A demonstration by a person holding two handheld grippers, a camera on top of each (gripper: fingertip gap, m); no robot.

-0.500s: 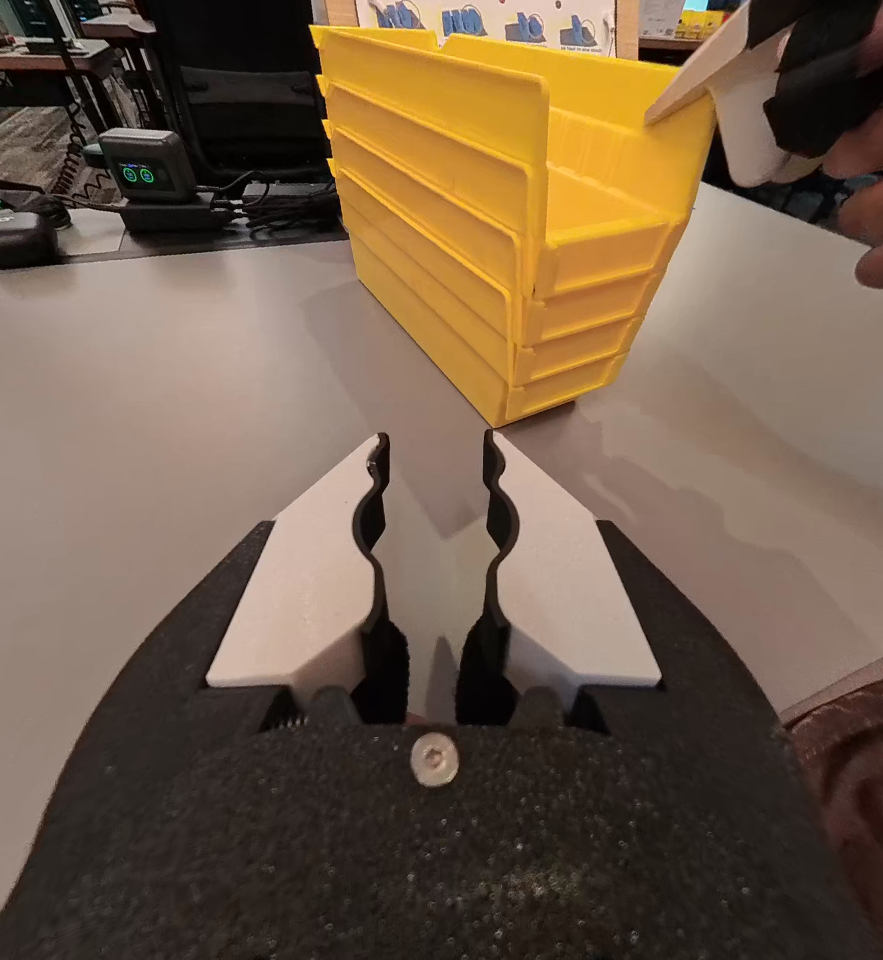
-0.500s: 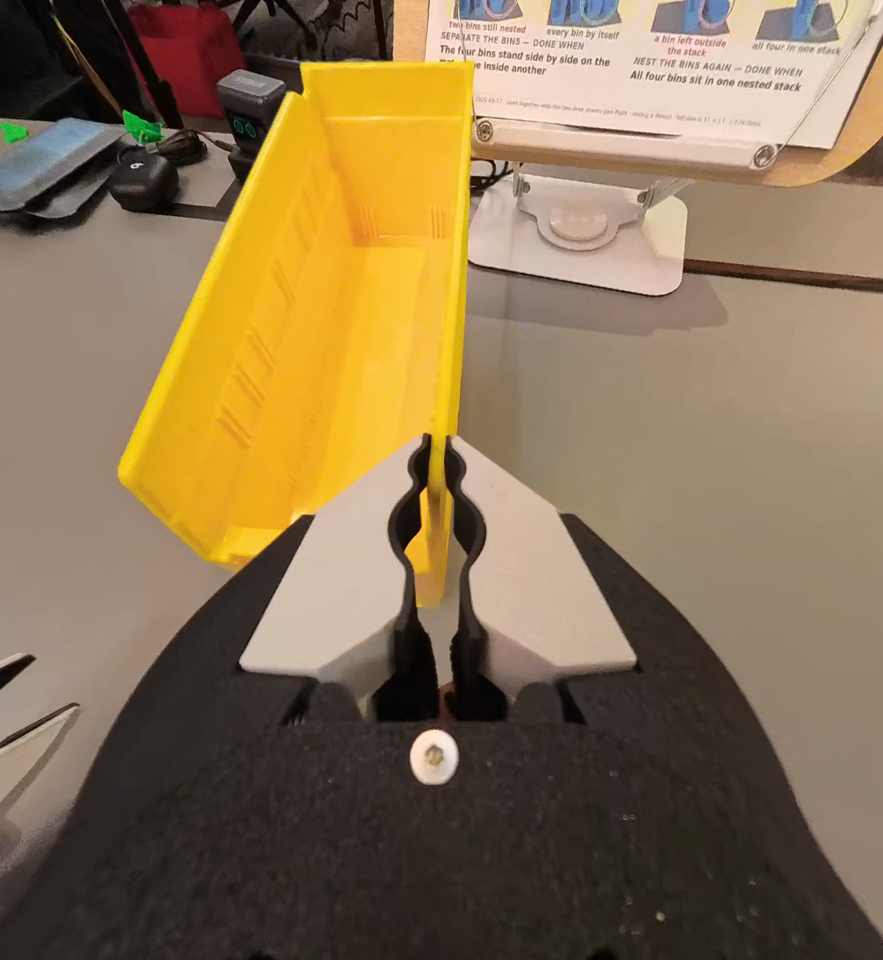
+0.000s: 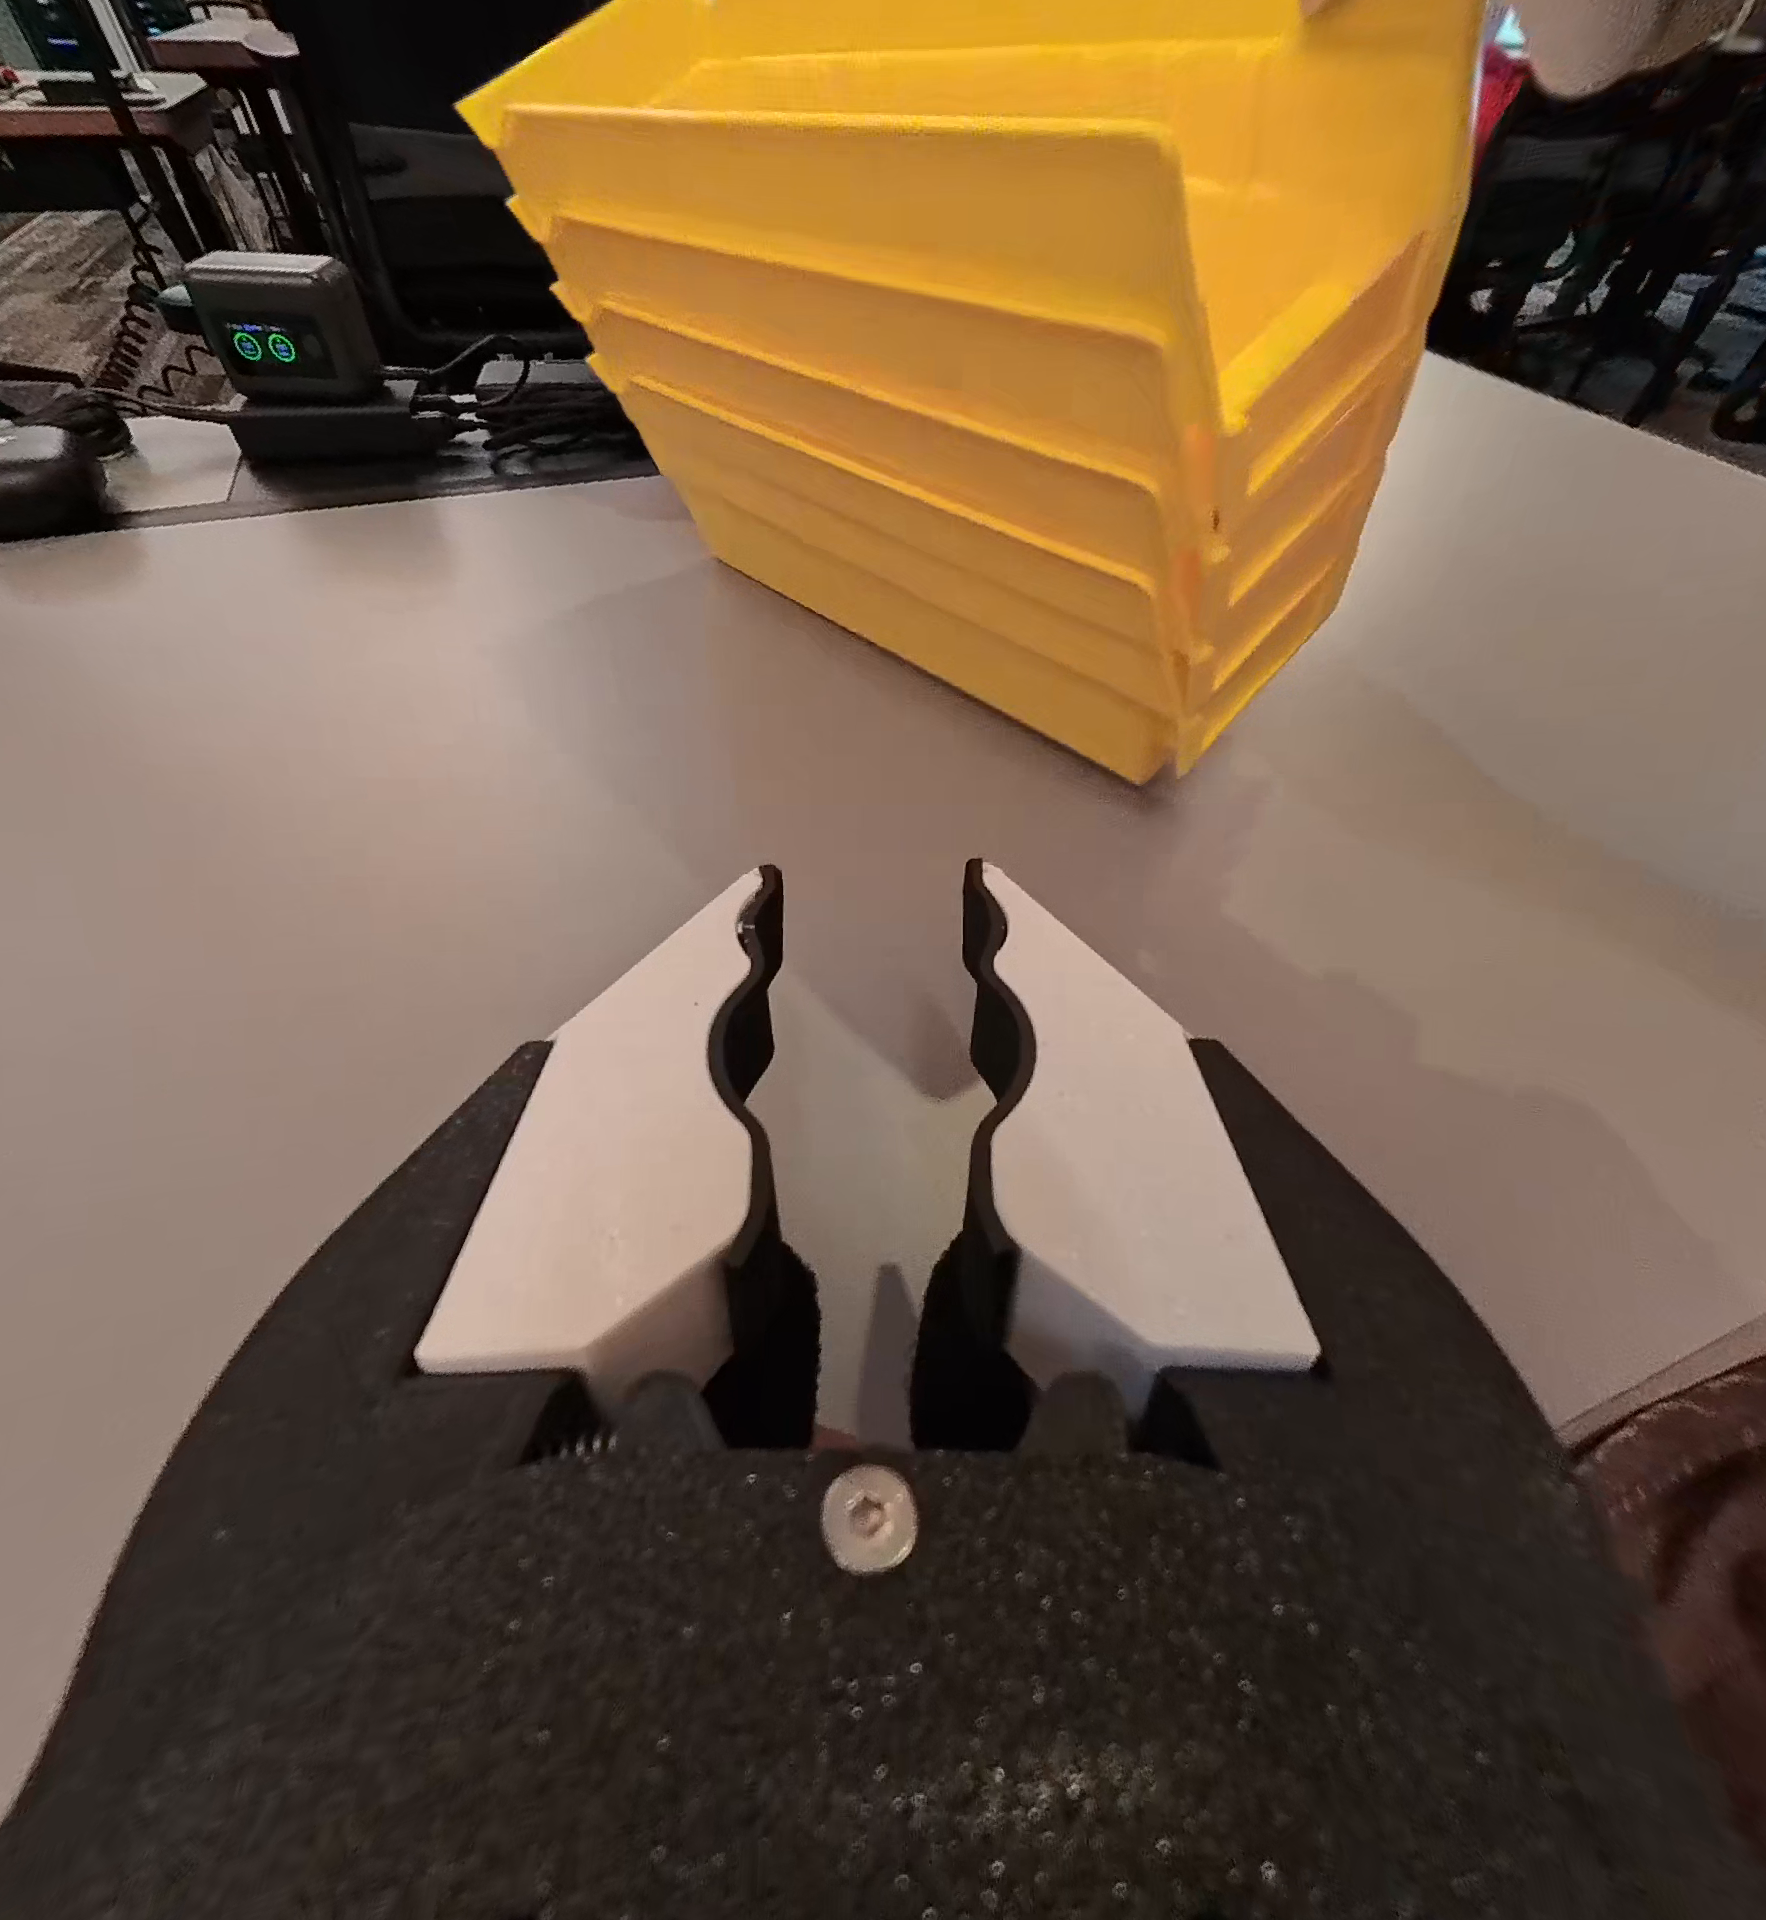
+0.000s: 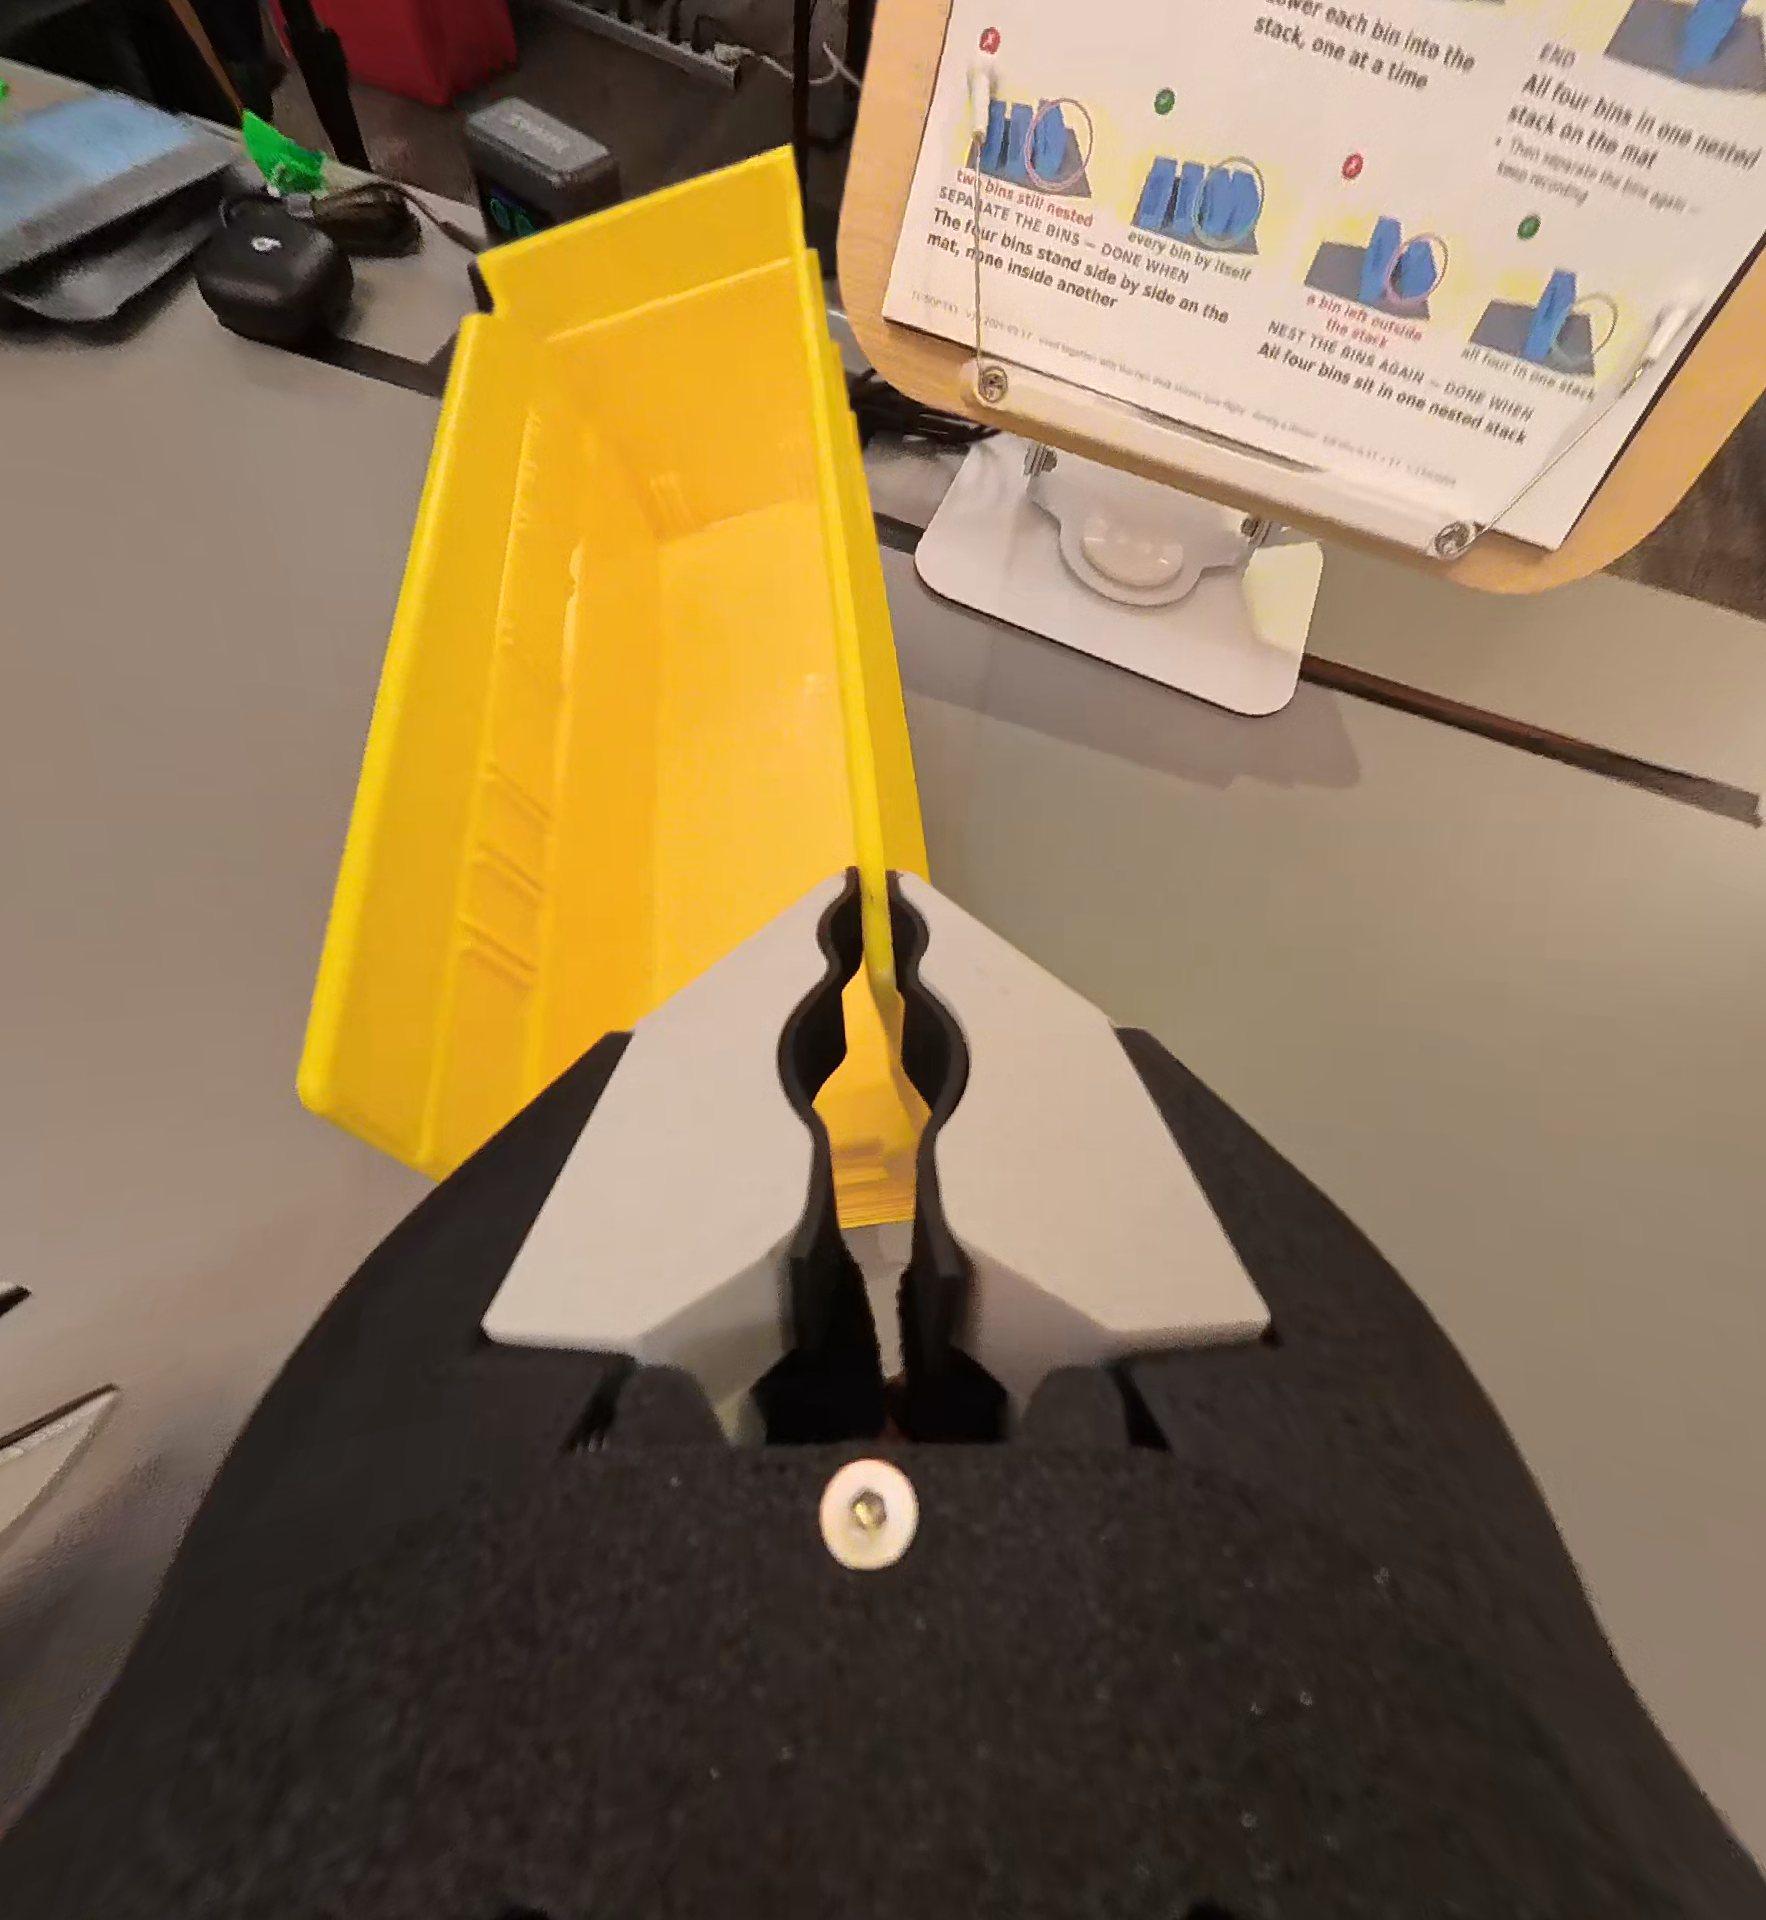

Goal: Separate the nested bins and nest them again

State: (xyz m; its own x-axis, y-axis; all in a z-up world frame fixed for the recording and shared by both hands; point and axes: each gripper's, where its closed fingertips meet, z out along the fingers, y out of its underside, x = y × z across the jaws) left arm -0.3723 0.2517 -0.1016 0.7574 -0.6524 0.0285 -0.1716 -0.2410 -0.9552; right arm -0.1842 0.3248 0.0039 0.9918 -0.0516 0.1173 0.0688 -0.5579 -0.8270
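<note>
On grey table | right gripper clamps top yellow plastic bin by thin side wall | left gripper open, empty | bin probably light, stiff, slick

Setting was an office-type lab or data-collection room. I worked at a plain grey worktop. An instruction sheet on a tilted stand stood on it. Behind were a charging unit with lit green indicators, cables, an earbud-style case, more desks and carpet.
</note>
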